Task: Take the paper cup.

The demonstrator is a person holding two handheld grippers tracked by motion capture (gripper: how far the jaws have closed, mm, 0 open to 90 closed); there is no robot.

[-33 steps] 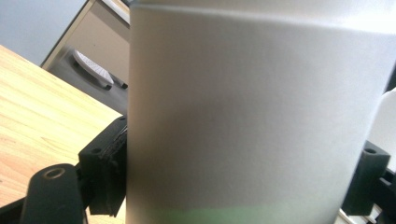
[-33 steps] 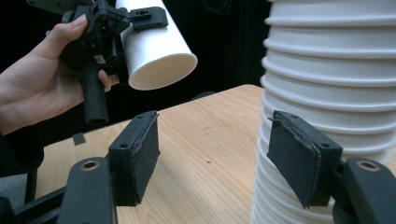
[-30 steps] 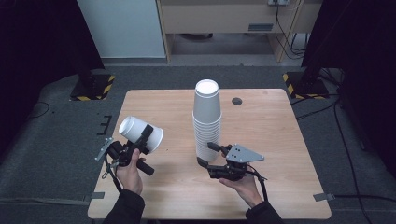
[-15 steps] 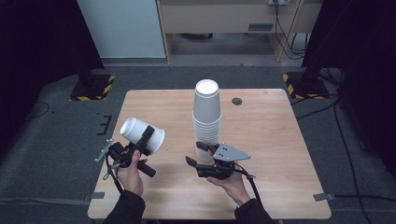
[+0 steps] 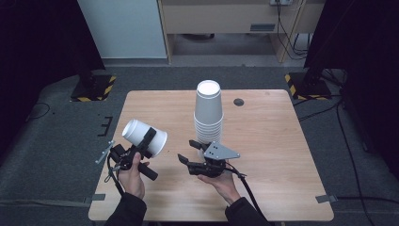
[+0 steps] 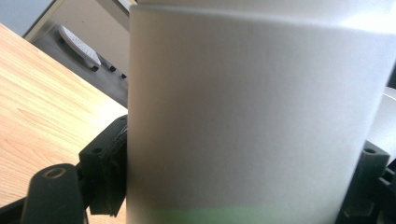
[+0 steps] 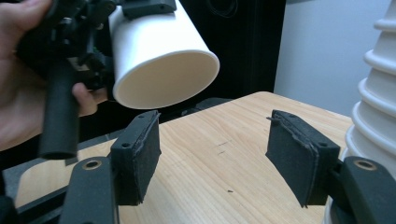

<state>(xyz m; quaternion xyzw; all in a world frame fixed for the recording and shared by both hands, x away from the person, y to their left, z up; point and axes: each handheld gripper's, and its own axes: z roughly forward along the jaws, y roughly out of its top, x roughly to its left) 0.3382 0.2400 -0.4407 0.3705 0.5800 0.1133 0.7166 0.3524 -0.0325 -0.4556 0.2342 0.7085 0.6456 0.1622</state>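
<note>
Right hand-held gripper [image 5: 187,150] now left of cup stack [image 5: 208,113]

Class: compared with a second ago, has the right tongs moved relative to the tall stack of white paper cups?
Yes. The right tongs have swung left, away from the tall stack of white paper cups, jaws open.

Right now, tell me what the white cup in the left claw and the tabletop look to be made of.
White cup: likely paper or foam; matte, faintly grainy wall, thin rim. Tabletop: light wood or wood-look laminate; visible grain lines, smooth low-sheen finish.
</note>
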